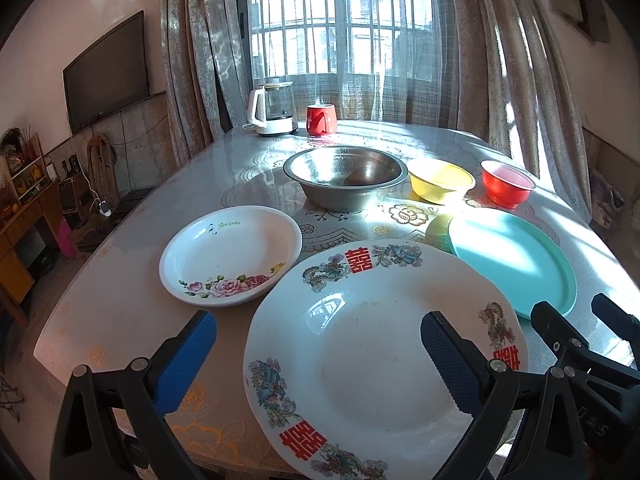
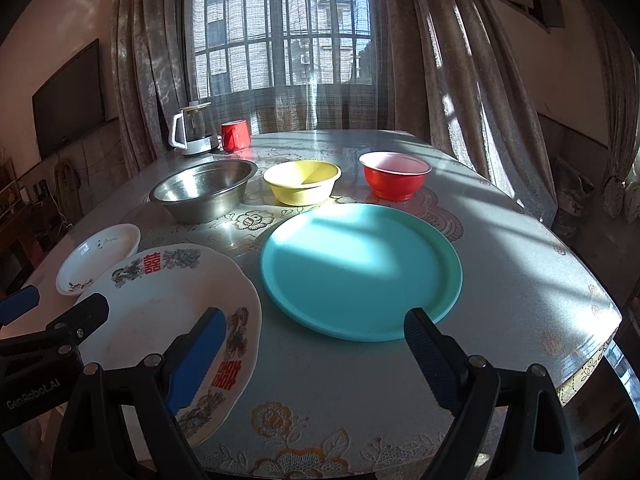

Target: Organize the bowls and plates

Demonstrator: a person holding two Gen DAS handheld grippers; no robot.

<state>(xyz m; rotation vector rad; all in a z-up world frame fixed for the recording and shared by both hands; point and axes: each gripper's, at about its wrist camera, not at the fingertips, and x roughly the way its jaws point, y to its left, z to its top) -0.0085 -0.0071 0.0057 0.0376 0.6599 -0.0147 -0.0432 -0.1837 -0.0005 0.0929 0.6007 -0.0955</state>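
The table (image 2: 500, 280) carries everything, and nothing is stacked yet. Largest is the white dragon plate (image 1: 372, 344), directly under and ahead of the left hand-held gripper (image 1: 320, 360), whose blue fingers stand wide apart, released, holding nothing. The teal plate (image 2: 360, 272) comes next, just ahead of the right hand-held gripper (image 2: 316, 360), which is likewise spread and empty; its left finger hangs over the dragon plate's rim. The steel bowl (image 1: 344, 178) sits farther ahead of the left gripper, beyond the dragon plate. The white rose dish (image 1: 230, 254) lies ahead and left of the left gripper, close beside the dragon plate; whether they touch I cannot tell. The yellow bowl (image 2: 302, 186) and the smaller red bowl (image 2: 395, 174) stand beyond the teal plate, ahead of the right gripper, apart from one another. A kettle (image 1: 272, 108) and a red mug (image 1: 320, 120) stand at the far edge.

The risks, as I judge them: the plates lie flat, so a finger has little rim to catch and a pinch may skid the plate across the glossy cloth towards the near edge. The dragon plate probably chips if it slips from a shallow grip. The two grippers are close together and could knock each other over the dragon plate.
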